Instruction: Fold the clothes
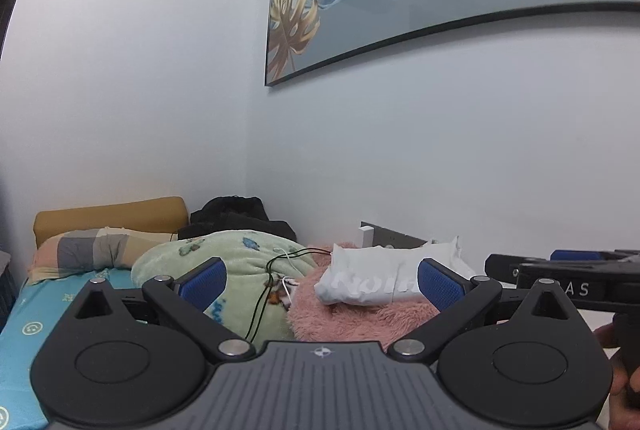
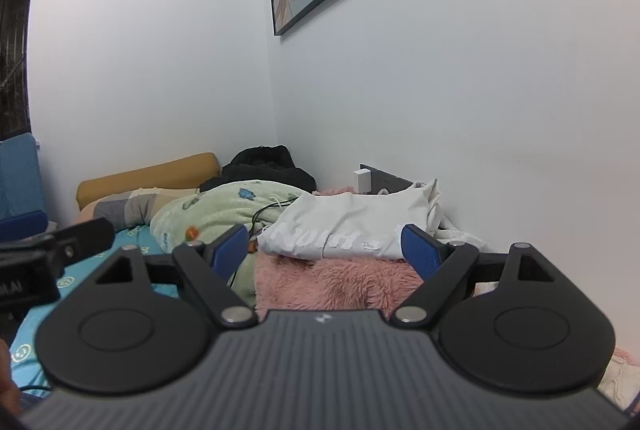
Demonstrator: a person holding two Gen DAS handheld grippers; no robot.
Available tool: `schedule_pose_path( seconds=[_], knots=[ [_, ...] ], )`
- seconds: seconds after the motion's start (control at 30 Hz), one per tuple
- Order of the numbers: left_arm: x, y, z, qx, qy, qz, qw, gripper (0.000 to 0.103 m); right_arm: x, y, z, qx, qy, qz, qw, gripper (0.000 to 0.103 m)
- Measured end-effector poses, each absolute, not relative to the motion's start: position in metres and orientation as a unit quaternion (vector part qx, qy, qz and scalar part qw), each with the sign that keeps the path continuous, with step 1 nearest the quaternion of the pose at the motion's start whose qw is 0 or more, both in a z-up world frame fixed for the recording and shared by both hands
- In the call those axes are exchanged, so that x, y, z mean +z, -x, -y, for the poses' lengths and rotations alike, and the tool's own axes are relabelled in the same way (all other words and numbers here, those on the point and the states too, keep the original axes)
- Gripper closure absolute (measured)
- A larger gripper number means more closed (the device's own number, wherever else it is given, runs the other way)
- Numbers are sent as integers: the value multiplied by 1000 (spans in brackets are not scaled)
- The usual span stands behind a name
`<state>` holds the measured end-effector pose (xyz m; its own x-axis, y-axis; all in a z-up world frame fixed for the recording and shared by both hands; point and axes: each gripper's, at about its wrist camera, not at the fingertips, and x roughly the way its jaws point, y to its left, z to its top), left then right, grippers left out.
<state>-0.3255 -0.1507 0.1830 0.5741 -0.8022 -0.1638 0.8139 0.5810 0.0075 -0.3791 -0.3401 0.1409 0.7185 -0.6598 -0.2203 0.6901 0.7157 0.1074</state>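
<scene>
A white garment with pale lettering [image 1: 372,280] [image 2: 344,230] lies bunched on a pink fluffy blanket [image 1: 352,322] [image 2: 332,282] on the bed. My left gripper [image 1: 320,284] is open, raised above the bed, its blue pads wide apart with nothing between them. My right gripper [image 2: 326,250] is also open and empty, aimed at the white garment from a short distance. Each gripper shows at the edge of the other's view: the right gripper [image 1: 576,278] at the far right, the left gripper [image 2: 44,250] at the far left.
A green patterned blanket [image 1: 232,262] [image 2: 216,210] with a black cable [image 1: 272,282] lies left of the pink one. Pillows [image 1: 96,250] and dark clothes [image 1: 236,216] sit at the bed's head. The wall [image 1: 400,150] runs along the right; a turquoise sheet [image 1: 24,330] covers the bed.
</scene>
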Motion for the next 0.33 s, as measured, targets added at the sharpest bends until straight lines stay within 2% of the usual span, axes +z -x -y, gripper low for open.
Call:
schedule_pose_path(
  seconds=[0.33],
  knots=[
    [181, 328, 149, -463, -39, -76, 882, 0, 137, 378, 340, -378, -83, -90, 918, 18]
  ],
)
